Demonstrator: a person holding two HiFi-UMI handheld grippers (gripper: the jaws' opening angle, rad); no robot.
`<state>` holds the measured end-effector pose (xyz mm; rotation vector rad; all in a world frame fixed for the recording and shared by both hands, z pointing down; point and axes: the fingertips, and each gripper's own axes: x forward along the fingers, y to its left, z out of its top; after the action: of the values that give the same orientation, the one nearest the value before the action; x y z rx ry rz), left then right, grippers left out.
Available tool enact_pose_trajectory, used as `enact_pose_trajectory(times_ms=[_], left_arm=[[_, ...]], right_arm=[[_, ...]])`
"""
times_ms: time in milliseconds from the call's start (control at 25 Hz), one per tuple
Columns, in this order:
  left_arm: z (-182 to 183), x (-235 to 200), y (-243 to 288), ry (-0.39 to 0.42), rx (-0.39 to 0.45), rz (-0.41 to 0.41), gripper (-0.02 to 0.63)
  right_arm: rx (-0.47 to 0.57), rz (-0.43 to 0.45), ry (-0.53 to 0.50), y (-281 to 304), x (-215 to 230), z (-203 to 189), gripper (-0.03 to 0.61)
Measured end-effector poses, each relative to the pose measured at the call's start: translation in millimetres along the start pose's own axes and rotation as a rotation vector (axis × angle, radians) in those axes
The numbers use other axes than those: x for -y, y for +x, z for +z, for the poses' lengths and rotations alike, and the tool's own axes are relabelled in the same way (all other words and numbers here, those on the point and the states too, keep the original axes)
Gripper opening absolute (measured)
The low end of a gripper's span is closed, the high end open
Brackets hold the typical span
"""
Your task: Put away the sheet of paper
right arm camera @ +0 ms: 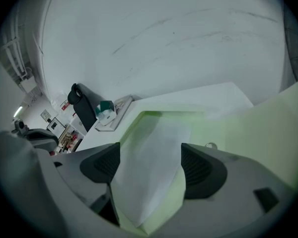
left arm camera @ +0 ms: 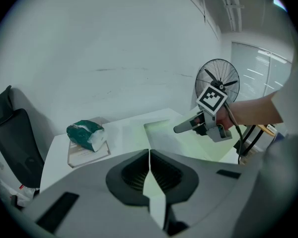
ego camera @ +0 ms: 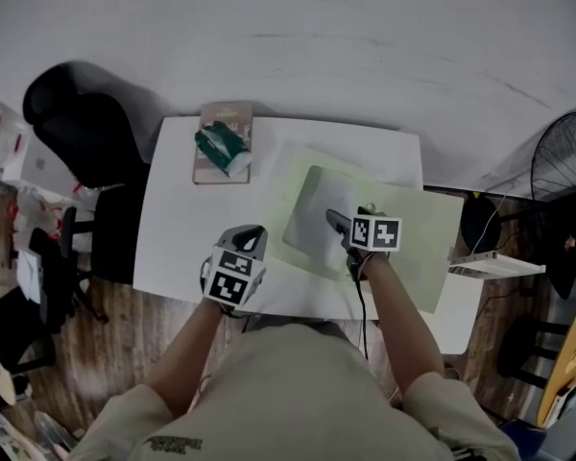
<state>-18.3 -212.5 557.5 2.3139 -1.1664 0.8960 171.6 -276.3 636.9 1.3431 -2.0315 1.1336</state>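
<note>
A white sheet of paper (ego camera: 312, 214) lies flat on a pale green folder (ego camera: 418, 248) spread over the white table (ego camera: 178, 238). My right gripper (ego camera: 338, 221) hovers over the sheet's right half, jaws open wide. In the right gripper view the paper (right arm camera: 154, 157) shows between the open pads (right arm camera: 102, 165), untouched, with the folder (right arm camera: 268, 128) to the right. My left gripper (ego camera: 254, 233) sits near the table's front edge, at the folder's near left corner. Its jaws are shut (left arm camera: 149, 155), nothing seen pinched. From it I see the right gripper (left arm camera: 181, 129) above the folder (left arm camera: 198, 145).
A book with a teal-and-white packet (ego camera: 223, 142) on top lies at the table's far left corner. A black office chair (ego camera: 82, 133) stands left of the table. A floor fan (ego camera: 566, 152) and a low white shelf (ego camera: 494, 265) stand to the right.
</note>
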Motion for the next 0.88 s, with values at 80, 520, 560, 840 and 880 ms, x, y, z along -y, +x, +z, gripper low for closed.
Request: enact_pose_trajectory(times_ms=[80,520,560,840,880], left_arm=[[10,-5,-6,0.005,0.027,0.015,0.026],[107,-20,-67,0.075,0.297,0.098,0.026],[116,-18,-72,0.089,0.319,0.1,0.026],[173,5,-116,0.168,0.463,0.095,0.026],[179,7,-122,0.169,0.483,0.094,0.026]], right_arm=[[0.052,0.009,-0.032,-18,-6,13,0.39],[0.381,0.073,-0.24,-139,-61,93,0.228],[0.416,0.076,-0.253,-152,-66,99,0.212],[0.627,0.095,-0.307,-236,-101,134,0.149],[0.656,0.089,-0.326,-248,-106,138,0.146]])
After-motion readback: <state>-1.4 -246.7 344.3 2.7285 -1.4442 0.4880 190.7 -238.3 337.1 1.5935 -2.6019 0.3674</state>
